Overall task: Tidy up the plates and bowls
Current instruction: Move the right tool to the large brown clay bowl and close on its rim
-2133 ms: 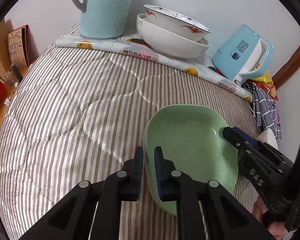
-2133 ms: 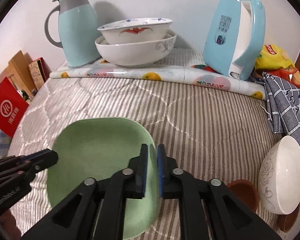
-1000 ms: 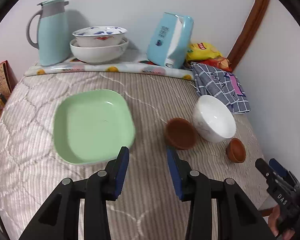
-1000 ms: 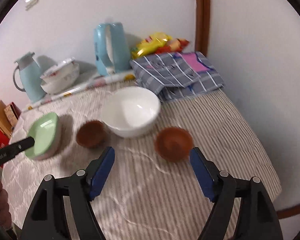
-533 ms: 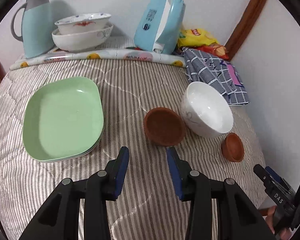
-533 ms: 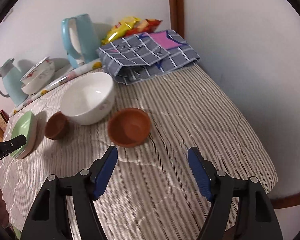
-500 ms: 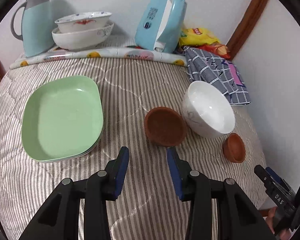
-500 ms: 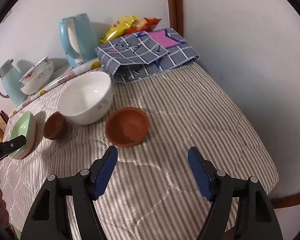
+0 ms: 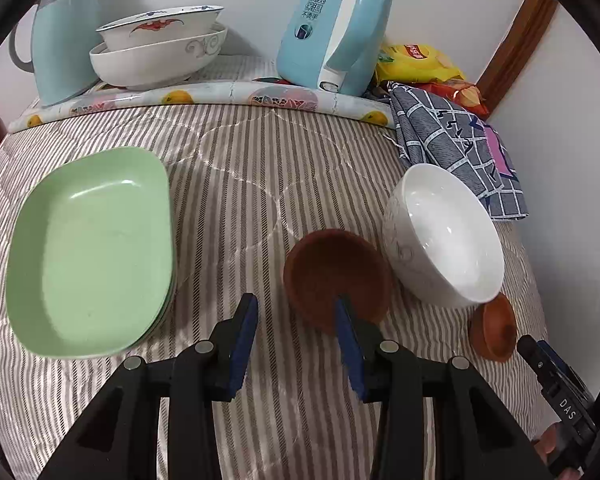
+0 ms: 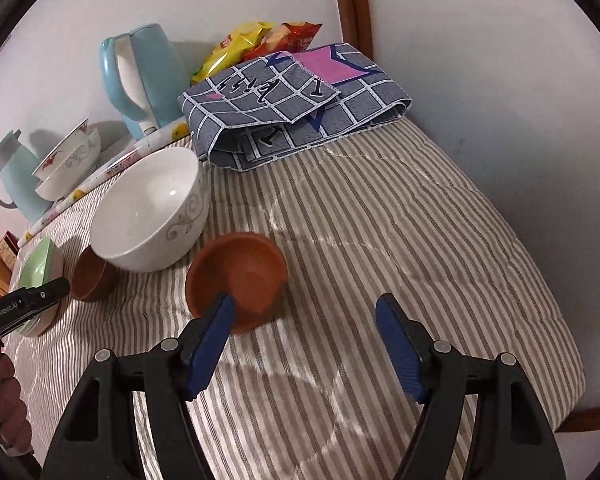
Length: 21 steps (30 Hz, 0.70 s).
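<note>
We see the green plates (image 9: pixel 88 248) stacked near the left edge of the bed (image 9: pixel 236 168), the biggest of the loose pieces. They look like light, stiff plastic, best taken by a rim; 2.1 s ago both grippers were clamped on those rims, and now the stack lies free.

Next in size is the white bowl (image 9: pixel 444 236) toward the right edge, tipped onto its side and leaning against the brown bowl (image 9: pixel 336 276). We judge it ceramic: heavy, slick and breakable, and the soft quilt gives it poor footing, so its rim wall is the place to pinch.

The brown bowl sits near the middle, just ahead of the left gripper (image 9: pixel 296 328), whose fingers stand moderately apart and hold nothing. Half a second ago this bowl lay further off; the gripper's right finger now overlaps its near rim. It seems light, matte and easy to grip by the rim.

Smallest is the brown dish (image 10: pixel 236 280), close to the front right corner. The right gripper (image 10: pixel 306 320) is spread wide and empty, its left finger at the dish's near rim, nearer than 0.5 s ago.
</note>
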Each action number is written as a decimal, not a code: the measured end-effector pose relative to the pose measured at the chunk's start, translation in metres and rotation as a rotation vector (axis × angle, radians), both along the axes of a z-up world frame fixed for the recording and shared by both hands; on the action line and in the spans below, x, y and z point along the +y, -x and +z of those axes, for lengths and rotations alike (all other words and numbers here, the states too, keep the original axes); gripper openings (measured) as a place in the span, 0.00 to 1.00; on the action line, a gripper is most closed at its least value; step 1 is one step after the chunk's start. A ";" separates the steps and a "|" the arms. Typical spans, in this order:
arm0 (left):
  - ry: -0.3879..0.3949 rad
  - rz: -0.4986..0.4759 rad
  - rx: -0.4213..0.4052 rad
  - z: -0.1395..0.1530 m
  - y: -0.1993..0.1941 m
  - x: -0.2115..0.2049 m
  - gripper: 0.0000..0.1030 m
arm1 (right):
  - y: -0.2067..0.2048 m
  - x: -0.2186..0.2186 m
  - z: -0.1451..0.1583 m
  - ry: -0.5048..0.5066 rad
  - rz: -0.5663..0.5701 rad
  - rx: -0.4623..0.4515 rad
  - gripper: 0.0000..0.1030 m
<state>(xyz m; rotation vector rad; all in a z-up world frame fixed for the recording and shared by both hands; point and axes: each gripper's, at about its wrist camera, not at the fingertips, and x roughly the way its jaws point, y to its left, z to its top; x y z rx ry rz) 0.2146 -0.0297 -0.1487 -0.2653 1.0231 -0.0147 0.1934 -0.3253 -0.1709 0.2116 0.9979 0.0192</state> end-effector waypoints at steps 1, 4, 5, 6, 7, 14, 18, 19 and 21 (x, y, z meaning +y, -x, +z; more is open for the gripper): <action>0.002 0.006 0.003 -0.001 -0.003 0.000 0.37 | -0.004 0.001 -0.002 0.002 0.004 0.002 0.68; 0.010 0.017 0.009 -0.005 -0.011 -0.001 0.37 | -0.011 0.003 -0.008 0.009 0.014 0.018 0.63; 0.005 0.022 0.011 -0.006 -0.012 -0.001 0.37 | -0.013 0.004 -0.010 0.009 0.014 0.022 0.60; -0.001 0.024 0.011 -0.008 -0.015 -0.002 0.37 | -0.014 0.004 -0.013 0.006 0.018 0.026 0.59; -0.004 0.026 0.012 -0.009 -0.015 -0.002 0.37 | -0.016 0.005 -0.015 0.002 0.022 0.033 0.55; -0.018 0.038 0.020 -0.019 -0.022 -0.004 0.37 | -0.024 0.007 -0.026 -0.006 0.037 0.054 0.39; -0.013 0.031 0.016 -0.021 -0.024 -0.007 0.32 | -0.027 0.010 -0.027 -0.012 0.045 0.048 0.37; -0.018 0.029 0.016 -0.023 -0.025 -0.008 0.30 | -0.029 0.011 -0.028 -0.012 0.050 0.050 0.37; -0.032 0.025 0.019 -0.026 -0.027 -0.011 0.26 | -0.031 0.012 -0.030 -0.010 0.054 0.056 0.37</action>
